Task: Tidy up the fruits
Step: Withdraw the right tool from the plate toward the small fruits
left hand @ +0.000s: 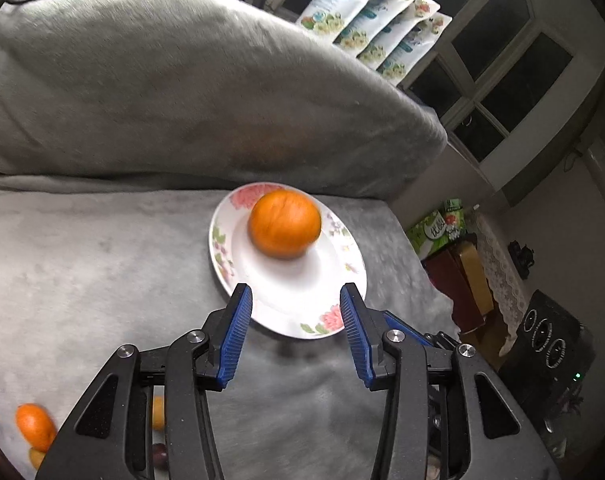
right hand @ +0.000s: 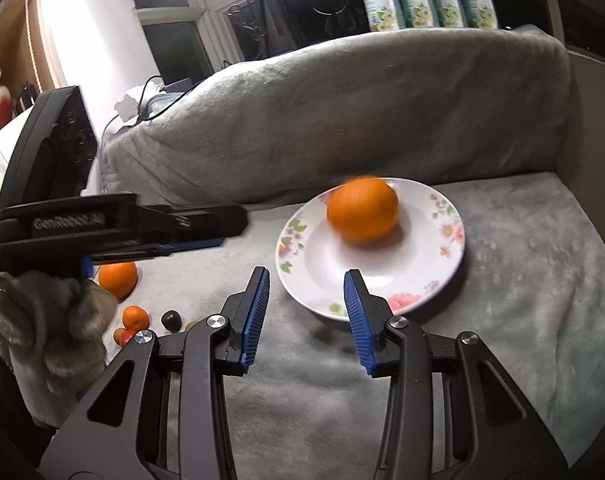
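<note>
One orange [left hand: 284,224]: I see it on the floral plate [left hand: 334,280], blurred.
Left gripper [left hand: 296,300]: jaws apart, empty.
Right gripper [right hand: 307,286]: jaws apart, empty.
Loose fruit [right hand: 118,278]: on the grey blanket [right hand: 302,380].

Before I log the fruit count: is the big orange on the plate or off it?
On it. The big orange rests inside the floral plate, toward its far rim; both grippers are empty.
</note>
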